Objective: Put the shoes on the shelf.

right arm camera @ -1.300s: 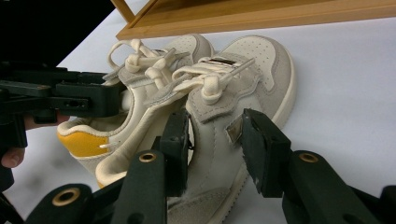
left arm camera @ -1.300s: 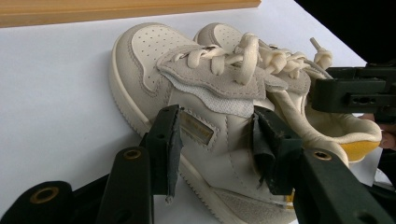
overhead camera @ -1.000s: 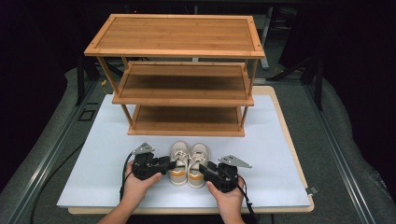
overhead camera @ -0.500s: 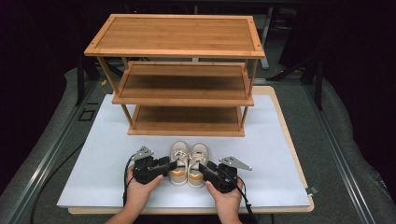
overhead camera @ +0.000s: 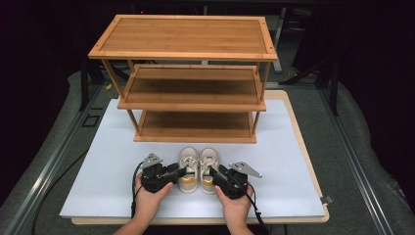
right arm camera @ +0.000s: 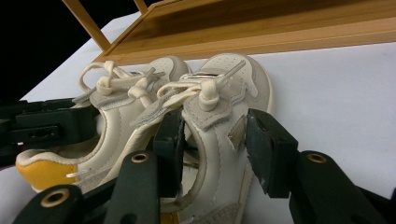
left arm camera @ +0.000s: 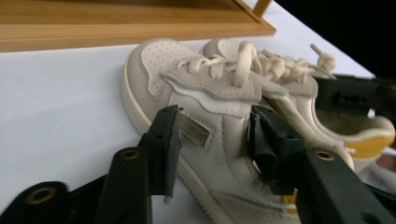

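**No readable text in view**

No word, number, brand or sign can be read anywhere in these views. The left shoe point(left arm camera: 205, 140) carries a small metallic tag on its side panel, seen in the left gripper view, but its face is blank or too blurred to make out. The right shoe point(right arm camera: 224, 126) shows a like tag on its side and another near the toe end of its laces, both equally unreadable. The wooden shoe rack point(overhead camera: 188, 73) bears no visible label or marking.
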